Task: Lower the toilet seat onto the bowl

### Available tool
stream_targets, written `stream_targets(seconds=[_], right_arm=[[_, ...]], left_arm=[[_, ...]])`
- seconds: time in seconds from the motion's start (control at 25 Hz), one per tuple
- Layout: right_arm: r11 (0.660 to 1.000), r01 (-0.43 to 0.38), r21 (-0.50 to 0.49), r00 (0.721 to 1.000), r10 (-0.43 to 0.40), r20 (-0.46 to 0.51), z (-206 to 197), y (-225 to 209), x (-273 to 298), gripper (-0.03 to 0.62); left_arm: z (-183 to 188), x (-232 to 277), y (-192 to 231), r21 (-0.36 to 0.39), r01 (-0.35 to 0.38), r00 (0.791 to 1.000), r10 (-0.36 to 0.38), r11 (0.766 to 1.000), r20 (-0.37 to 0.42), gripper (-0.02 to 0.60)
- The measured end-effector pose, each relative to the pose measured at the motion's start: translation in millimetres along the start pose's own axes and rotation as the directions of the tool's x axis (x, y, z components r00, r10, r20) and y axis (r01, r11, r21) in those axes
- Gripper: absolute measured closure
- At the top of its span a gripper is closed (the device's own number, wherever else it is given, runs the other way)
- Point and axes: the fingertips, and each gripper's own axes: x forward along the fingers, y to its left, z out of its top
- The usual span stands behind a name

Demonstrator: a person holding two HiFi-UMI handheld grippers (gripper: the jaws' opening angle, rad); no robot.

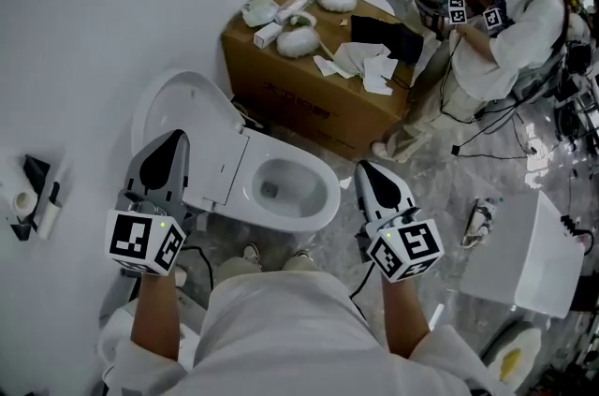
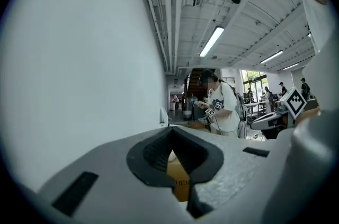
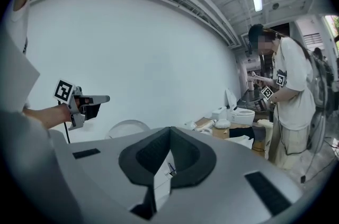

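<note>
Left gripper (image 1: 171,141): jaws sitting together, empty | right gripper (image 1: 367,171): likewise | toilet seat (image 1: 217,168): standing raised | risk: nudged ungripped, it may be slamming onto bowl (image 1: 323,202)

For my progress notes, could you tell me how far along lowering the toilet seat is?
Done: uncertain. A white ring lies flat round the bowl; seat or bare rim, I cannot tell. The lid stands raised. In hand: nothing; left tongs and right tongs are shut, empty. Left: confirm the seat is down.
</note>
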Motion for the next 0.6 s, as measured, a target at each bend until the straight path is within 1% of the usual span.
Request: stream_targets(seconds=[0.12,0.28,0.48,0.6], right_arm=[[1.000,-0.001,-0.015,1.000,0.001,0.020,12.5,2.0,-0.5,0.595],[0.999,0.034,-0.016,0.997,-0.033,0.065,33.3,-6.9,-6.0,0.595],[0.998,0.062,-0.029,0.993,-0.059,0.098,48.0,-7.8,-9.9,0.595],[0.995,0.099,-0.005,0.988,-0.097,0.116,46.5,-11.8,-19.3,0.595]], left_arm=[[27.7,-22.2,13.9,0.010,-0.040,0.997,0.039,0.999,0.064,0.575],[51.6,-55.6,40.1,-0.030,-0.122,0.982,0.125,0.992,0.139,0.575],[54.2,-87.1,62.8,-0.054,-0.201,0.964,0.207,0.978,0.165,0.575],[46.5,-105.2,66.7,-0.095,-0.242,0.952,0.255,0.966,0.170,0.575]])
